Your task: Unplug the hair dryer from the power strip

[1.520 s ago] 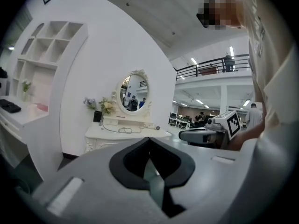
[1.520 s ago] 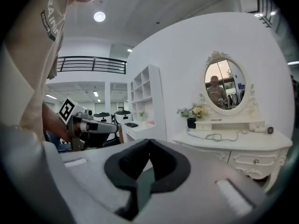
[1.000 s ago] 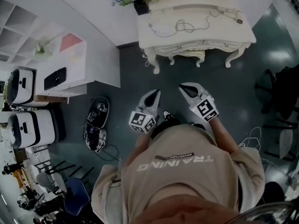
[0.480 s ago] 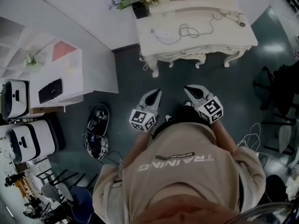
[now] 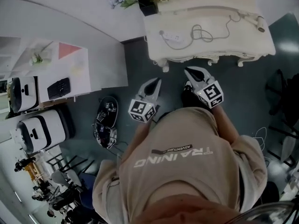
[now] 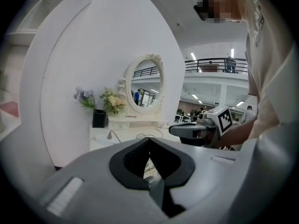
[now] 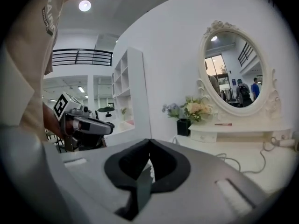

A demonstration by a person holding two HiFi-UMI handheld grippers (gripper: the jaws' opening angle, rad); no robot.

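A white power strip [image 5: 170, 36] lies on the cream dressing table [image 5: 261, 43], at its left part. A pale cable [image 5: 202, 31] loops from it toward the hair dryer [image 5: 256, 22] at the table's right end. Both grippers hang in front of the table over the dark floor, apart from it. My left gripper [image 5: 157, 82] is shut and empty, its jaws meeting at the tip [image 6: 149, 140]. To its right my right gripper [image 5: 188, 72] is shut too, with nothing between its jaws [image 7: 149, 142]. The hair dryer's handle [image 7: 283, 143] shows at the right gripper view's edge.
A black vase of flowers [image 5: 149, 4] stands at the table's back left, under an oval mirror [image 7: 238, 73]. A white shelf unit [image 5: 70, 71] and white cases [image 5: 39, 129] are to the left. Black marked gear [image 5: 106, 121] lies on the floor. Dark chairs [image 5: 285, 94] stand at right.
The dressing table has come nearer and shifted right in the head view. Both grippers have moved forward toward it, still shut.
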